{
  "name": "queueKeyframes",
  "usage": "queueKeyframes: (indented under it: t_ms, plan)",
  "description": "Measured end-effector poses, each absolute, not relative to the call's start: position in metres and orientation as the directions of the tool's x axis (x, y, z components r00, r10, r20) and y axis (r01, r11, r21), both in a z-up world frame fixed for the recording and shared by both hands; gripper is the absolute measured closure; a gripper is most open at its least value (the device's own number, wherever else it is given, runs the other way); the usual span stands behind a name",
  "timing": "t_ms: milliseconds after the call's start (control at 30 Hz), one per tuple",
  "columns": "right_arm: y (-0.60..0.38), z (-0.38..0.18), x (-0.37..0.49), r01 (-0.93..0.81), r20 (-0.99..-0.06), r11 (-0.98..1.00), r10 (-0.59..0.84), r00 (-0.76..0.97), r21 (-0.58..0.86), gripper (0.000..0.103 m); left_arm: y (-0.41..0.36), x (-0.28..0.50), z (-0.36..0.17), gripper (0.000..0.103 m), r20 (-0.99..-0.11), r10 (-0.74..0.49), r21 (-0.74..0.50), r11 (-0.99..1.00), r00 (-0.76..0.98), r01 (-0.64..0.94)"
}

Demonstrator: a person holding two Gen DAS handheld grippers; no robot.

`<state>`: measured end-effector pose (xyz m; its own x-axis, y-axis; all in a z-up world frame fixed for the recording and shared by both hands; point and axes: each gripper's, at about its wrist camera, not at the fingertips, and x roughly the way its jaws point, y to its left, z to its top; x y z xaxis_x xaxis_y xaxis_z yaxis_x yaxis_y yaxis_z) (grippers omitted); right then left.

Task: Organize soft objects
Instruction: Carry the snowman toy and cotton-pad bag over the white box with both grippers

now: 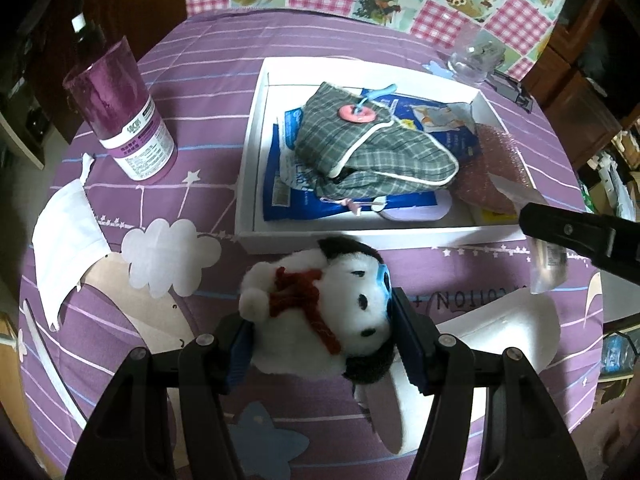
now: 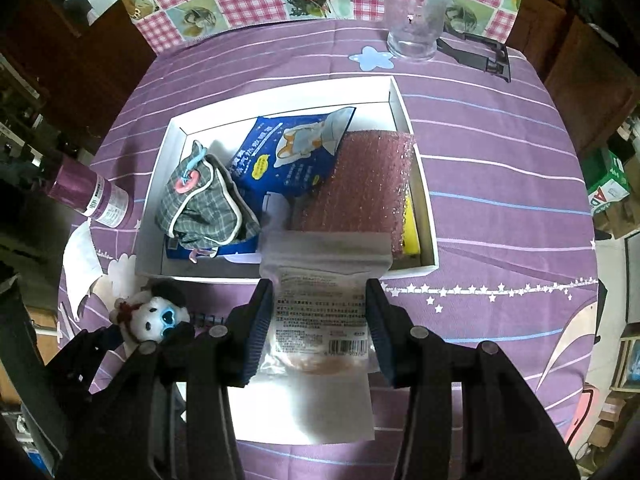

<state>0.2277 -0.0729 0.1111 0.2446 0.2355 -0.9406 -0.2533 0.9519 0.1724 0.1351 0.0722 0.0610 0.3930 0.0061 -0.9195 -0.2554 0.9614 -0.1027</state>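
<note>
While a small white plush dog with black ears and a red yarn scarf (image 1: 320,312) is clamped between the blue pads of the left hand-held gripper (image 1: 320,336), it is held just in front of the near wall of the shallow white cardboard box (image 1: 256,136) on the purple striped counter (image 1: 208,60). A clear plastic packet with a printed label and barcode (image 2: 320,320) is pinched at its sides by the right hand-held gripper (image 2: 320,328), near the same front wall of the box. Inside the box, a green plaid cloth pouch with a pink ring (image 1: 372,140) is seen lying on a blue printed packet (image 1: 296,188), with a pink bubble-wrap sheet (image 2: 364,184) beside them over something yellow. A purple labelled canister (image 1: 128,112) and a clear glass tumbler (image 2: 412,24) are seen standing on the counter outside the box
</note>
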Motion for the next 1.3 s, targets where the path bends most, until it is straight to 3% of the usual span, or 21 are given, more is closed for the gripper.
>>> queueKeyframes:
  t_ms: [733,1100,1300]
  plan:
    - [-0.087,0.115,0.246,-0.302,-0.856,0.889,0.429,0.288,0.344,0.054,0.044,0.146,0.096,0.042,-0.875,0.017,-0.104,0.970,0.483,-0.222]
    - [-0.098,0.122,0.251,-0.324,-0.732,0.852,0.520,0.441,0.411,0.053,0.055,0.165,0.123,0.042,-0.797,0.046,-0.152,0.950,0.603,-0.273]
    - [-0.102,0.119,0.255,-0.324,-0.673,0.828,0.561,0.483,0.457,0.052,0.050,0.185,0.109,0.042,-0.793,0.084,-0.127,0.946,0.604,-0.298]
